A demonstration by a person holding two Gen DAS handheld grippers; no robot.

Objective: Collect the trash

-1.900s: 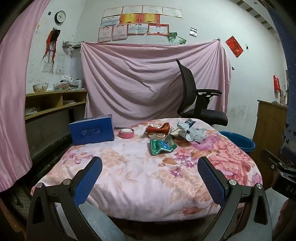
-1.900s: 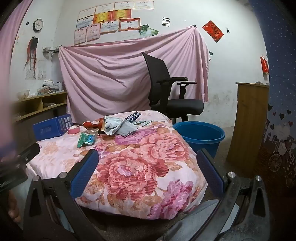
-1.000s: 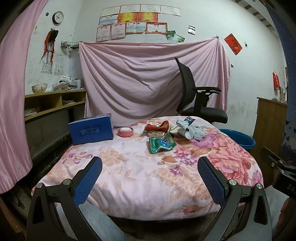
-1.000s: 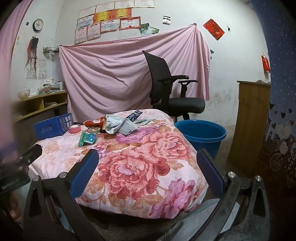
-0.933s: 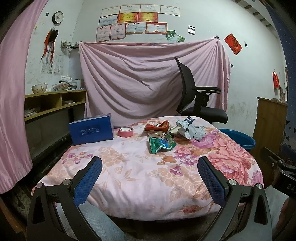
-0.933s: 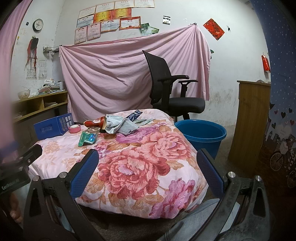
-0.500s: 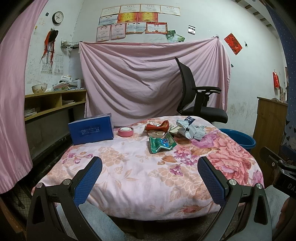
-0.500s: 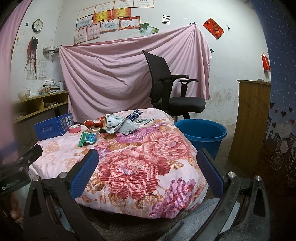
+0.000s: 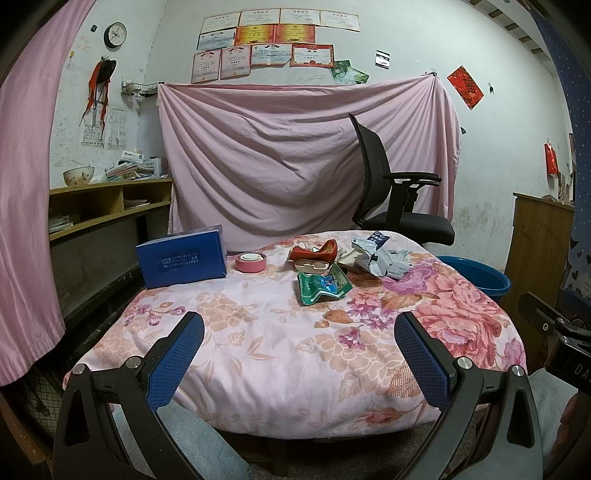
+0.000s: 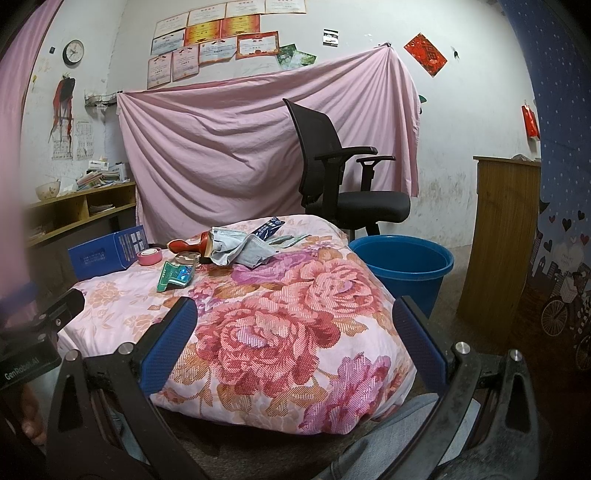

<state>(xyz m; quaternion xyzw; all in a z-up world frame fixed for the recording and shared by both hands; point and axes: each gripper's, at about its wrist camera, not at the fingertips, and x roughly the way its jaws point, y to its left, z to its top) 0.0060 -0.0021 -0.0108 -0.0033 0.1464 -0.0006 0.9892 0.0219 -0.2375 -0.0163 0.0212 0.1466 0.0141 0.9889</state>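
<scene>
Trash cluster on far part of floral bench (image 9: pixel 258 354): crumpled green wrapper (image 9: pixel 322 285), red wrapper (image 9: pixel 314 252) lying crosswise, grey-white crumpled packets (image 9: pixel 373 256) toward right edge. Blue bucket (image 10: pixel 402 267) on floor beside bench, inside not visible. Left tool (image 9: pixel 299 350) wide, holding nothing, short of trash. Right tool (image 10: pixel 293 334) wide, holding nothing

White wall (image 9: pixel 413 33), pink drape (image 9: pixel 280 155), black office chair (image 10: pixel 332 177), wooden shelf (image 9: pixel 92 206), wall clock (image 9: pixel 115 34)
</scene>
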